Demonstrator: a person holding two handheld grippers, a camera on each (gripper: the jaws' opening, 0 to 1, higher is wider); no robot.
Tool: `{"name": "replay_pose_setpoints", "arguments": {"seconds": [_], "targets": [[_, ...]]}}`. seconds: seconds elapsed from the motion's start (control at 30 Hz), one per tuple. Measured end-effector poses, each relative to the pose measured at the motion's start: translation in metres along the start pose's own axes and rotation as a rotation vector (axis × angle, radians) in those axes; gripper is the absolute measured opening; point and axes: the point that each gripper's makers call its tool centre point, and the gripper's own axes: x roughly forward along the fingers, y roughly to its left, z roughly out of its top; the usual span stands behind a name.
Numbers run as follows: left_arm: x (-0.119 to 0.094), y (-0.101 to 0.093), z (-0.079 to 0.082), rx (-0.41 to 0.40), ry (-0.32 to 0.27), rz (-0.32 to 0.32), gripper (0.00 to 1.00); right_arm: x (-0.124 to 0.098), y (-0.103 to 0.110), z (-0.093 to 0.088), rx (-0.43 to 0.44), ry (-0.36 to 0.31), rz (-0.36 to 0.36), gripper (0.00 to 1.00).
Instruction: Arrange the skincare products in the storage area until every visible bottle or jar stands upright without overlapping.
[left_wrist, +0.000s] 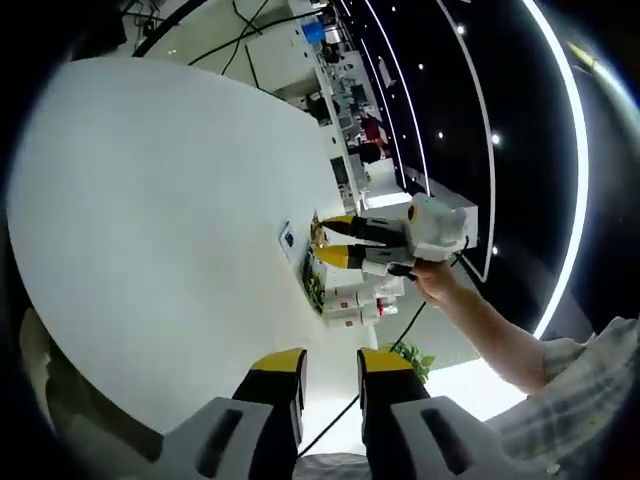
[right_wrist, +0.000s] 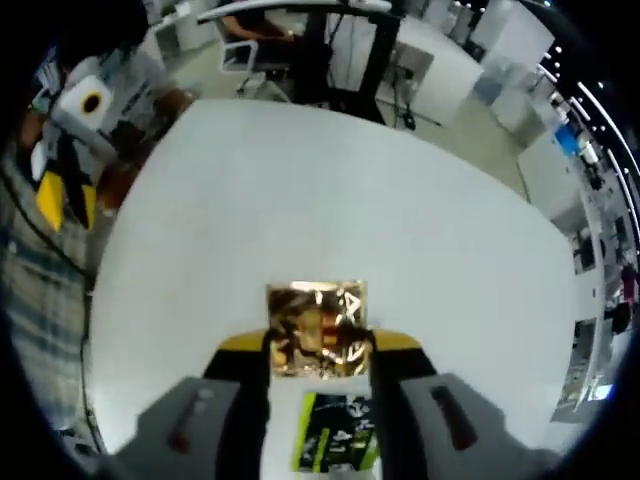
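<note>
In the right gripper view my right gripper is shut on a shiny gold box, held just above the white table. A green-and-black box lies below it between the jaws. In the left gripper view that same right gripper reaches in from the right, over a cluster of white boxes with red marks near the table's far edge. A small flat item with a blue label lies beside them. My left gripper hovers well back from the cluster, jaws a little apart with nothing between them.
The wide white table stretches bare to the left. A green plant and a black cable sit near the edge. A person's hand and plaid sleeve hold the right gripper. The left gripper shows at far left.
</note>
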Motion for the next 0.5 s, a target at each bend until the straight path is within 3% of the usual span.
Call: {"name": "replay_pose_setpoints", "arguments": {"seconds": [0.3, 0.4, 0.5], "targets": [[-0.003, 0.005, 0.001, -0.018, 0.011, 0.028, 0.21, 0.009, -0.062, -0.029, 0.171, 0.053, -0.03, 0.37], [-0.005, 0.006, 0.003, -0.021, 0.011, 0.039, 0.21, 0.015, -0.074, -0.037, 0.245, 0.059, -0.03, 0.37], [-0.007, 0.008, 0.005, -0.022, 0.01, 0.048, 0.21, 0.024, -0.082, -0.045, 0.256, 0.078, -0.025, 0.37]]}}
